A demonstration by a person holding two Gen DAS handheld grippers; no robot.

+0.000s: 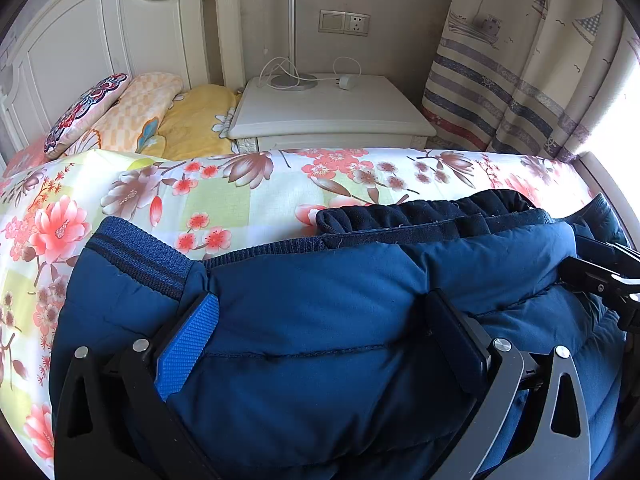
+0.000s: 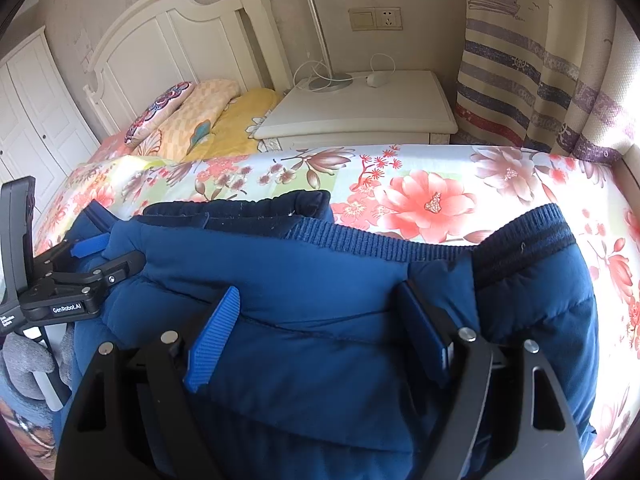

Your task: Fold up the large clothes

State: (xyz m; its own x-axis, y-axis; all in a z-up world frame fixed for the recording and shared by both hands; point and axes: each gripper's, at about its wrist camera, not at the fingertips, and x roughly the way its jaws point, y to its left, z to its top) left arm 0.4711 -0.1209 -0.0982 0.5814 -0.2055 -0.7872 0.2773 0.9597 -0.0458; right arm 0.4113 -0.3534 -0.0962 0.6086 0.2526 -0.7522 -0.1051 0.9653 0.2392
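On the bed, over a floral sheet (image 1: pixel 248 196), lies a padded blue jacket (image 1: pixel 340 300), its ribbed hem (image 2: pixel 380 246) toward twelve o'clock and a dark fleece lining (image 1: pixel 424 216) showing at the fold. Left tongs (image 1: pixel 320 336) straddle a thick bunch of the jacket — the blue pad (image 1: pixel 188 344) presses in at nine o'clock, the dark finger at three o'clock sinks into the padding, so they are clamped on the cloth. Right tongs (image 2: pixel 320 332) do the same farther along the hem, both fingers pressed against a bulging roll of quilted fabric between them. From the right wrist camera the left tongs appear at nine o'clock, touching the jacket's edge; from the left wrist camera the right tongs sit at three o'clock. Beyond the sheet, at twelve o'clock, stands a white nightstand (image 1: pixel 332 112) carrying a lamp base (image 1: pixel 294 80) and a white cord. Pillows (image 1: pixel 120 116) rest at ten o'clock against the white headboard (image 1: pixel 100 40) — a striped curtain (image 1: pixel 520 80) hangs at two o'clock.
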